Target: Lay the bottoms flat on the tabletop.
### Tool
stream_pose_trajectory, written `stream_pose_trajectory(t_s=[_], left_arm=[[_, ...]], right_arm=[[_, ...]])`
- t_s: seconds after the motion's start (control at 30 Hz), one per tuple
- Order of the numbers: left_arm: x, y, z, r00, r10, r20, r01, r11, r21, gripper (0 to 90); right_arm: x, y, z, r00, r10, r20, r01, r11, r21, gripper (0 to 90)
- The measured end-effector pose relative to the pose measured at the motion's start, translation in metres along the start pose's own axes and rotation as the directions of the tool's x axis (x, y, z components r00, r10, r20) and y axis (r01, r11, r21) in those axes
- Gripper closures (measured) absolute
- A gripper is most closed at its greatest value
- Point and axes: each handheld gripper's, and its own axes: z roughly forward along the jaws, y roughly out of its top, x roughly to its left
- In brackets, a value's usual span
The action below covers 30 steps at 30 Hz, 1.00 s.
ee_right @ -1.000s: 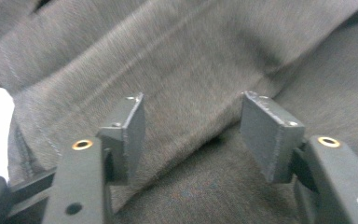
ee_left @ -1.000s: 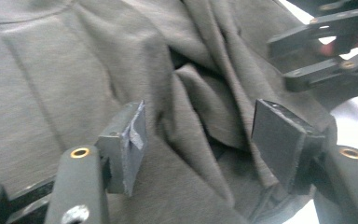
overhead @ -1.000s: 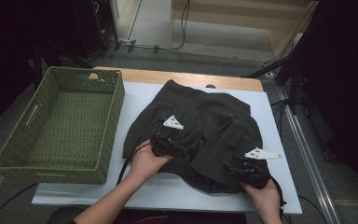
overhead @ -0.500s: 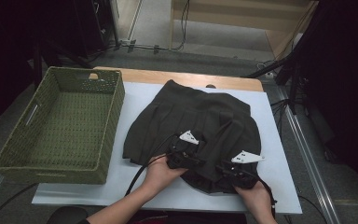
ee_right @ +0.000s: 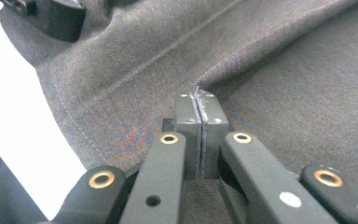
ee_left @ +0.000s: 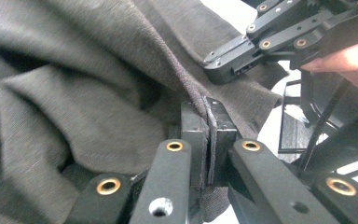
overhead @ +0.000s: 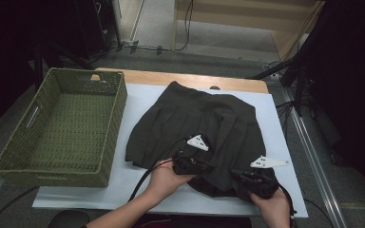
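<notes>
Fabric: dark grey-brown pleated skirt [overhead: 204, 128], lying on the white sheet [overhead: 138, 99] over the bench, centre to lower right of the high view, waistband toward the top.
Basket: green woven basket [overhead: 62, 128] at left of the high view, just beside the skirt, not touching it.
Left gripper [overhead: 190, 164]: fingers have just been closing and now press together on a fold of the skirt's near hem; in the left gripper view [ee_left: 208, 135] the cloth edge stands pinched between the pads.
Right gripper [overhead: 256, 183]: fingers likewise just closed, pinching a thin ridge of hem [ee_right: 198, 119] at lower right of the high view.
Hand pose: both forearms enter from the bottom edge; grippers held low and near level, pointing up the frame, close together along the hem.
Risk, slip: both bites look shallow, at the very edge; a quick lift could pull the cloth free.
Risk, uneven fold: the grips sit off-centre, toward the right, so the left pleats may sag or drag.
Risk, sheet: dragging could rumple the sheet.
</notes>
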Motion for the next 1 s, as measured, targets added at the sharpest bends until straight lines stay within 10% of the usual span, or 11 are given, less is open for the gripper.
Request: stream_pose_trajectory(t_s=[0.3, 0.47, 1.0], left_arm=[[-0.018, 0.006, 0.003, 0.9976, 0.022, 0.065, -0.02, 0.9996, -0.02, 77.7], [-0.018, 0.007, 0.003, 0.9929, 0.009, 0.119, -0.005, 0.9994, -0.033, 66.8], [0.015, 0.0, -0.023, 0.9999, -0.017, 0.001, 0.017, 0.9993, -0.035, 47.6]], right_arm=[[0.0, -0.013, -0.032, 0.9988, 0.022, 0.043, -0.018, 0.9952, -0.096, 85.8], [-0.007, -0.016, -0.037, 0.9921, 0.039, 0.12, -0.023, 0.9911, -0.131, 65.7], [-0.01, 0.03, -0.016, 0.9939, 0.057, 0.095, -0.04, 0.9847, -0.17, 55.4]])
